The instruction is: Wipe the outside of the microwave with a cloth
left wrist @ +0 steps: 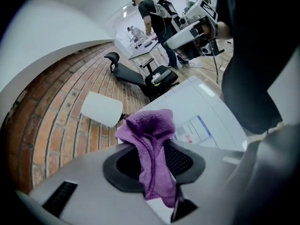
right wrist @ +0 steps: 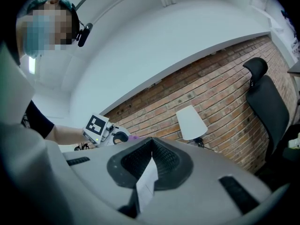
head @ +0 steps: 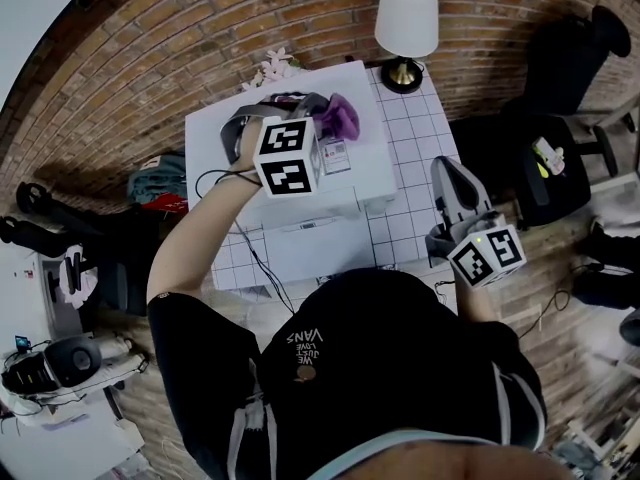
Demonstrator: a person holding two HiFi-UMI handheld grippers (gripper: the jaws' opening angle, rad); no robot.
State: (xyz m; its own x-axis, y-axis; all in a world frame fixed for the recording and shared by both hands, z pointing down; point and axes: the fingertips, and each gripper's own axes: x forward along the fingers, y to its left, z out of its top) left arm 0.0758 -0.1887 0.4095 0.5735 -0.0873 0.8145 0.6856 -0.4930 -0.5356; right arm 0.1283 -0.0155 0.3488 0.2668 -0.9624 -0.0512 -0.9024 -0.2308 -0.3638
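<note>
Up on the top panel of the white microwave (head: 372, 168), toward twelve o'clock from me, my left tool (head: 300, 106) pinches the purple cloth (head: 338, 116). In the left gripper view the jaws are clamped on a gathered fold, with a bunch of fabric above them and a tail hanging below. I read that grip as deliberate: a wad at the tip gives a padded face to drag across the casing, so the hard jaws stay off it. The cloth sits at about one o'clock from the marker cube, near the back of the top panel and just above the printed label (head: 335, 155). I judge the top is the face being wiped now. The front and sides look like the next work, though I cannot tell how much has been cleaned.

My right tool (head: 456, 194) hangs off at three o'clock from the microwave, over the tiled worktop (head: 418, 128), well apart from the cloth. Its jaws are pressed together on nothing and tilt up toward the brick wall and the lamp (right wrist: 191, 122). I take it as parked out of the wiping path, ready to steady the microwave if it slides.
</note>
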